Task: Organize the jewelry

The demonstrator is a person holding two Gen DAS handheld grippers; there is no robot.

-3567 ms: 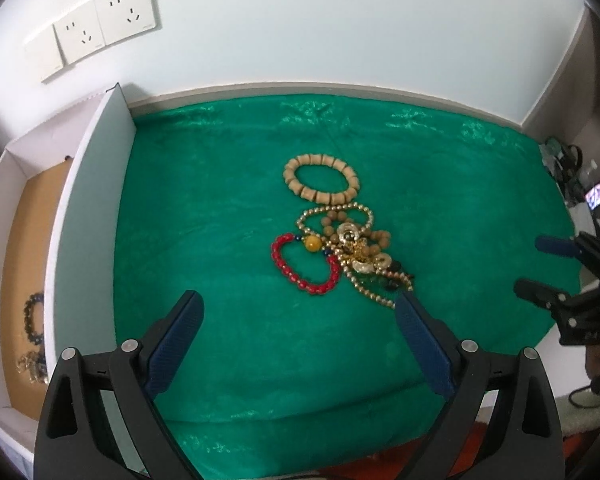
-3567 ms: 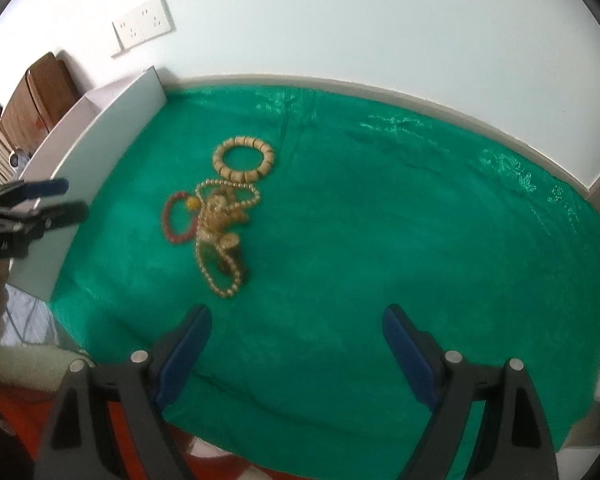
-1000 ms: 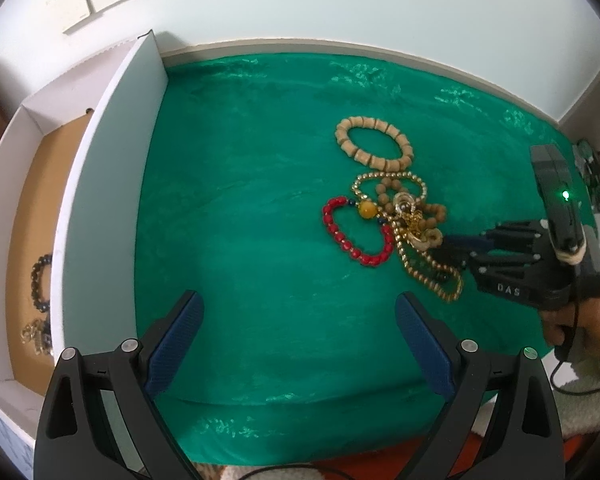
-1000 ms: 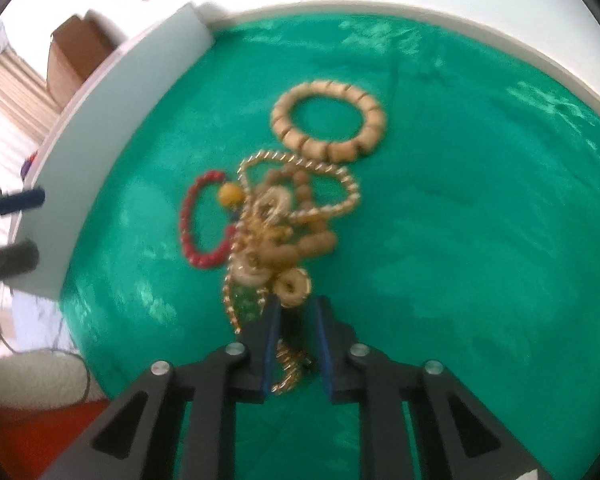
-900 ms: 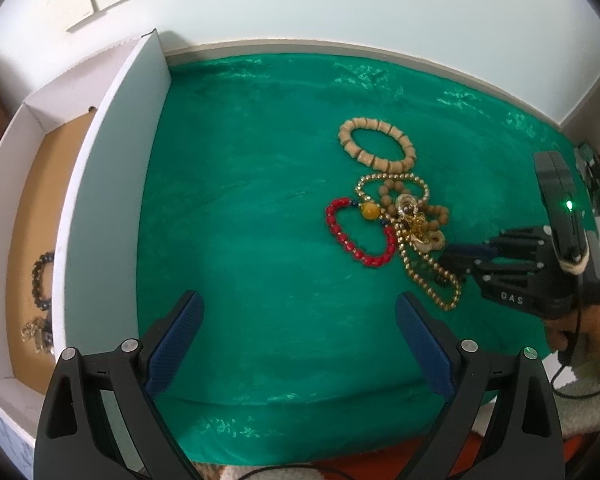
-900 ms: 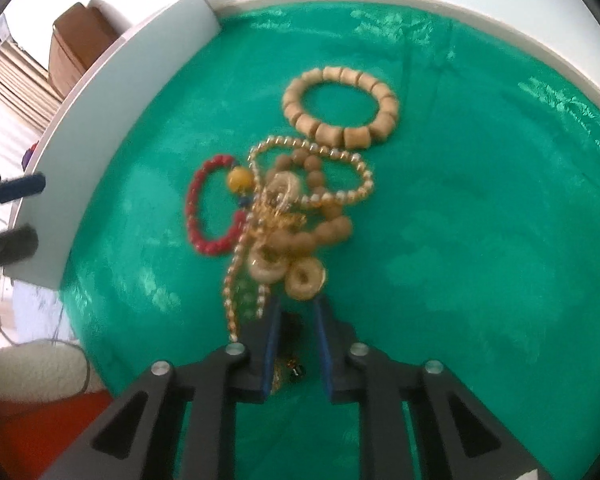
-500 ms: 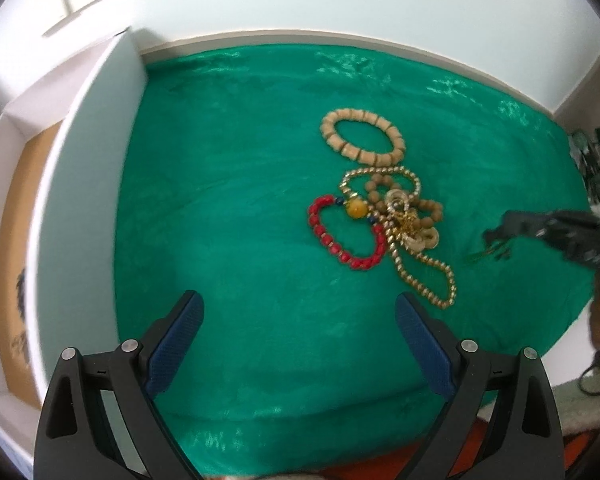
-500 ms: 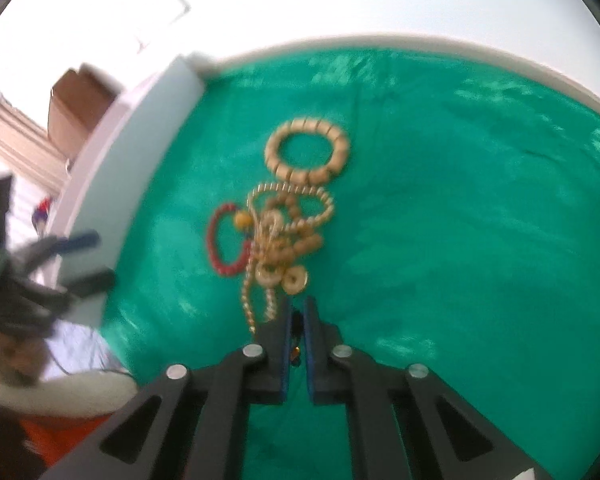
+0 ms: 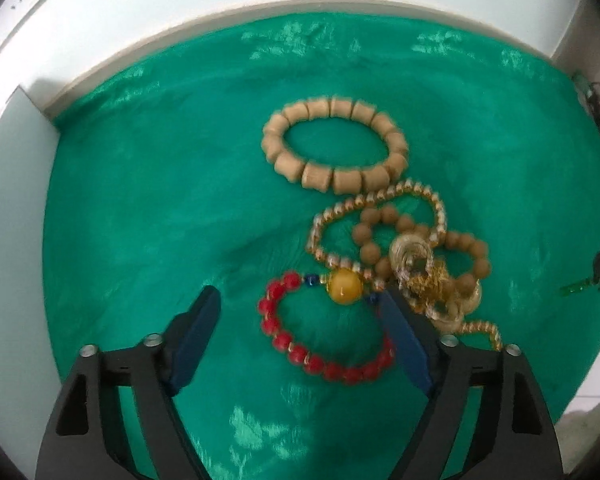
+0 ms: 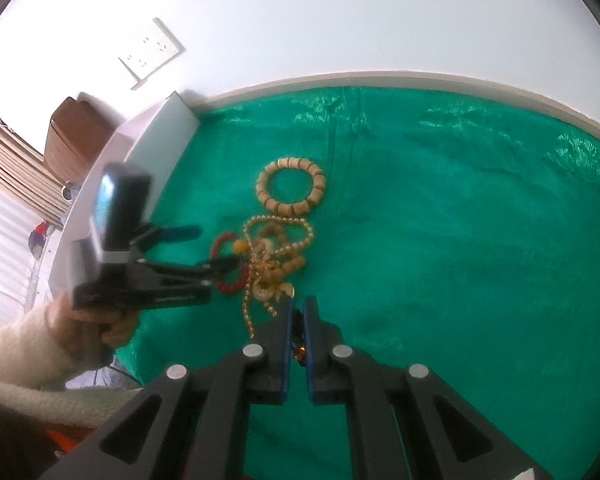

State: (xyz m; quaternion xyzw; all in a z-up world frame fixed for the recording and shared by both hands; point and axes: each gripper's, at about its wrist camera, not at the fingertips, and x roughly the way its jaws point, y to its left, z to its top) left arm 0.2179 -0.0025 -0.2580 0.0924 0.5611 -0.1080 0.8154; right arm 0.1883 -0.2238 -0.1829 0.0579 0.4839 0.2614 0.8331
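Both grippers have shifted since the earlier frames: the left gripper [image 9: 296, 312] has dropped toward the heap, its jaws closing a little yet standing wide, straddling the red bead bracelet with the amber bead [image 9: 324, 340] without pressing on it. The right gripper [image 10: 297, 322] has lifted back from the heap with its jaws shut on a small dark piece with an orange glint [image 10: 299, 350]; I cannot make out what it is, perhaps a thin strand pulled off the tangle.

Going left to right, the tall white box wall [image 10: 156, 160] stands at the left edge of the crinkled green satin cloth [image 9: 140, 208]. Its inside does not show now, so how much is sorted I cannot say. Near the middle lies the chunky pale wooden barrel-bead bracelet [image 9: 334, 146], alone and flat. Just below it the gold-and-pearl bead chain [image 9: 380, 204], the brown round-bead bracelet [image 9: 384, 240] and the clear glass rings with gold links [image 9: 416, 260] lie tangled, touching the red bracelet. Most of the sorting looks left to do.

Room is good: bare cloth lies open between heap and box wall, and wider still on the right. The cloth's back edge meets the pale wall, its near edge falls off by the person's cream sleeve [image 10: 24, 344]. The two grippers work close across the heap, so the tangle could drag along.
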